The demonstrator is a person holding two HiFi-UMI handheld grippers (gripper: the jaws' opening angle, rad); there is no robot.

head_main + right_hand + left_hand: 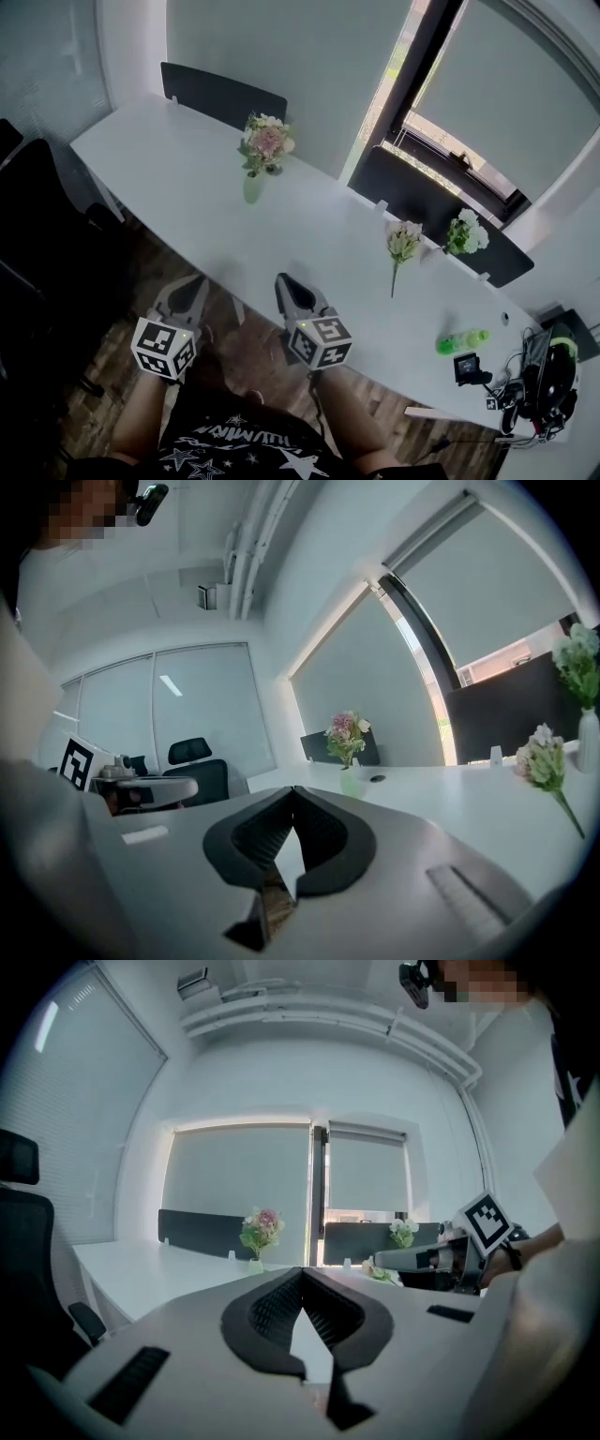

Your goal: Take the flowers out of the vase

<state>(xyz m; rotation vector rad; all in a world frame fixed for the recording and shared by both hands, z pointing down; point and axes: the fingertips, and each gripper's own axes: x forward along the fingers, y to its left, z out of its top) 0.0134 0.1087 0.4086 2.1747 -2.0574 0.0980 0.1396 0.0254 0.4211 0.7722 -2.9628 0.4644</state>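
Stretching from far left to near right, a long white table (178, 178) is filling most of the head view, with dark chair backs (221, 94) standing at its far side. The flowers (266, 139), a pink and white bunch, are standing upright in a small pale green vase (251, 189) on the far left part of the table, well apart from both grippers. One loose flower (402, 246) is lying flat further right, near another white bunch (466, 231). A green bottle (461, 341) is lying at the near right. The left gripper (187, 289) and the right gripper (292, 289) are hovering before the near edge, each with its jaws pressed together on nothing. I am judging the stems thin, light and easy to crush, and the vase light enough to tip. So the hold is better taken low on the stems, just above the vase mouth, not on the soft blossoms.
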